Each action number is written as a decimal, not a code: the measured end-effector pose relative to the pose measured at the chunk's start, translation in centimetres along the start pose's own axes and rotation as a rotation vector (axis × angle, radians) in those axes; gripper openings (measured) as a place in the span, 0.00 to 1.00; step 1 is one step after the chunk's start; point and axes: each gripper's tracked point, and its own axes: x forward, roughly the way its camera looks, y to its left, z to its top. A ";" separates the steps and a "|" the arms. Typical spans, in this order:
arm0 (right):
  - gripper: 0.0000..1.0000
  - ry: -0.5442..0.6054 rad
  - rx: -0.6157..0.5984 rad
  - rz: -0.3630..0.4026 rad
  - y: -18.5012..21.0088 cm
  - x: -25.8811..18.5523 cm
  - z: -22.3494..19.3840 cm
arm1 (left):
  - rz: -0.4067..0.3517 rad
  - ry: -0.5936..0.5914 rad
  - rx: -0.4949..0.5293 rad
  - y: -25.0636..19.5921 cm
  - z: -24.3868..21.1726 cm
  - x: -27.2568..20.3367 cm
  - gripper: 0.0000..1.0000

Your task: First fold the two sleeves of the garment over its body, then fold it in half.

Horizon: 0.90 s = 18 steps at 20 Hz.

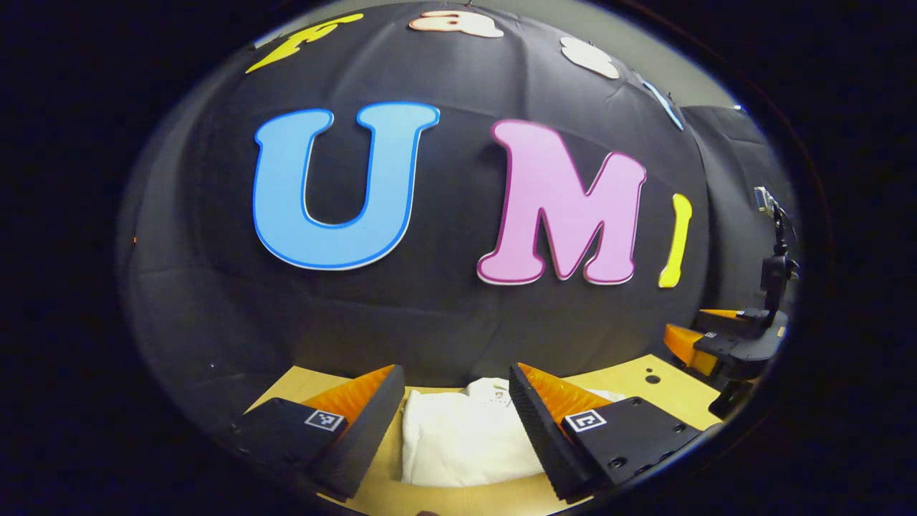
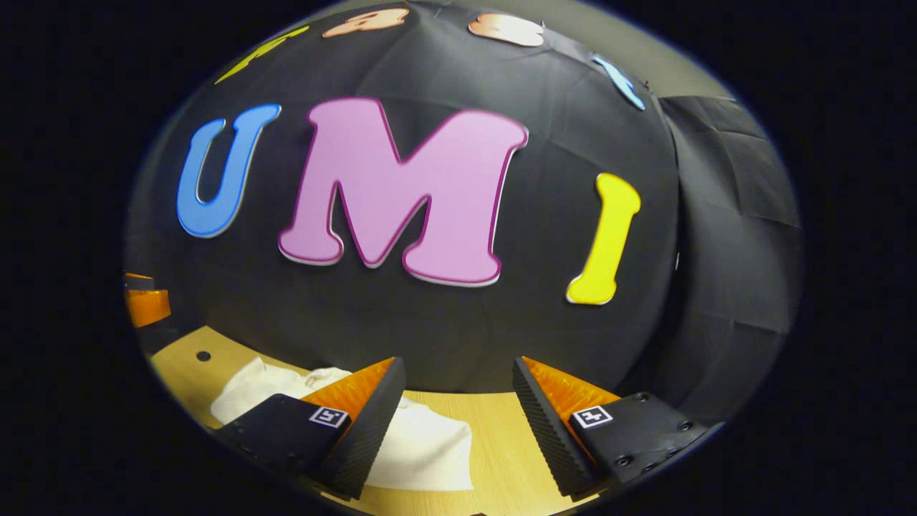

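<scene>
Lying folded on the worktop (image 1: 645,390) at 6 o'clock, the white garment (image 1: 458,437) — left tool (image 1: 457,416) released, right tool (image 2: 458,412) released — untouched.

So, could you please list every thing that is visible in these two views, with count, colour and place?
garment: one, white, bunched into a compact pile on the table, ahead of the left gripper's fingers; in the right gripper view it lies at lower left.
table: one, light wood, along the bottom of both views, with a small round hole near its far edge.
stand: one, black, at the right edge of the left gripper view, behind the other gripper.
left gripper: one, black and orange, open, raised above the table, holding nothing.
right gripper: one, black and orange, open, holding nothing; seen also at the right of the left gripper view.
</scene>
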 end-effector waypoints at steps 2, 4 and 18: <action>0.97 -0.038 0.004 -0.008 -0.5 -3.9 3.9 | -0.041 -0.026 0.057 -0.5 1.8 -3.1 0.95; 0.97 -0.062 -0.003 -0.007 -0.6 -7.8 7.5 | -0.017 -0.051 0.111 -0.2 4.2 -6.7 0.96; 0.96 -0.284 0.007 -0.001 -0.2 -30.4 17.4 | 0.100 -0.159 0.040 0.5 7.2 -28.9 0.96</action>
